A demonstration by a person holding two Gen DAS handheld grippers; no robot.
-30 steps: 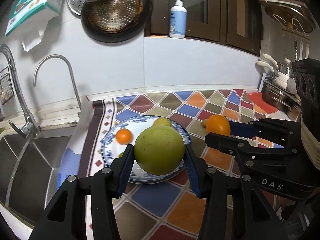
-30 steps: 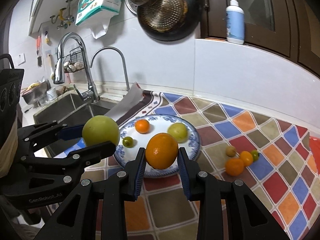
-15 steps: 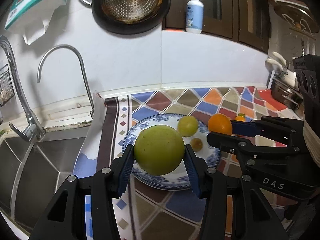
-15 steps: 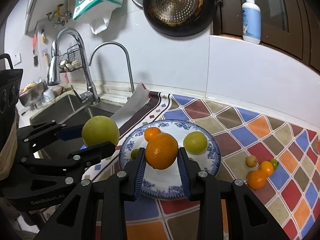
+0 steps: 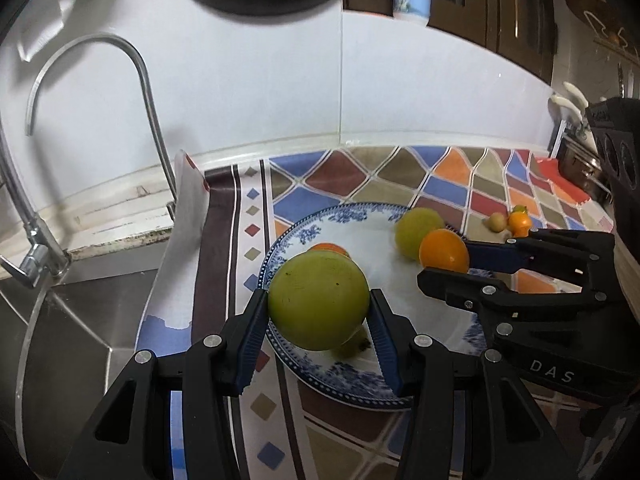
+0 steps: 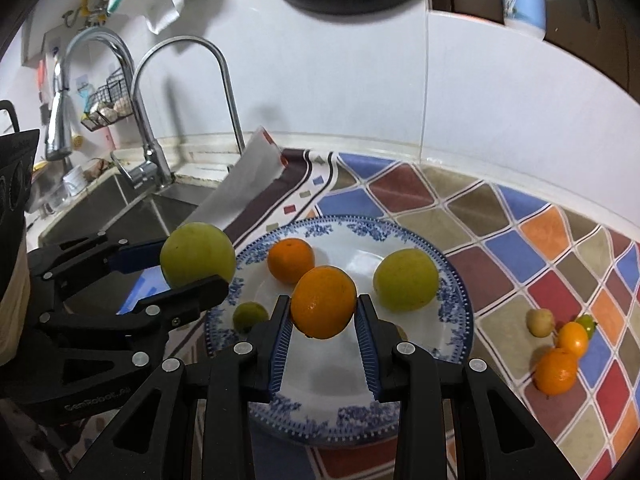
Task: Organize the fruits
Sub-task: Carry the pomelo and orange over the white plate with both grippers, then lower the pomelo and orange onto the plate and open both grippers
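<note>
Left gripper (image 5: 318, 322): you've got the big green fruit (image 5: 318, 300) clamped between both blue pads, held over the near-left rim of the plate (image 6: 460, 280); it bulges well past the pads, so a loose squeeze could let it roll out forward
Right gripper (image 6: 323, 320): jaws clenched on the orange (image 6: 323, 307), hanging above the plate's near half; the grip looks centred, lower risk here
Two tools close together: your grippers sit side by side over the same plate, so if you lower both at once the fingers could knock each other
Plate edge: the green fruit is right over the rim, so let go here and I'd judge it tips off onto the patterned mat (image 6: 520, 216), or toward the sink (image 5: 64, 320) on the left
Plate contents: a small orange (image 6: 291, 260), a yellow-green fruit (image 6: 406, 280) and a little green one (image 6: 250, 317) already lie on it; drop yours from height and they may scatter like marbles
Open spot: the bare white patch between them is tight for the big one, so aim carefully
Loose fruit (image 6: 558, 344): four small pieces still wait on the mat to the right, well apart from the plate
Faucet (image 6: 224, 76): far back, out of your way
</note>
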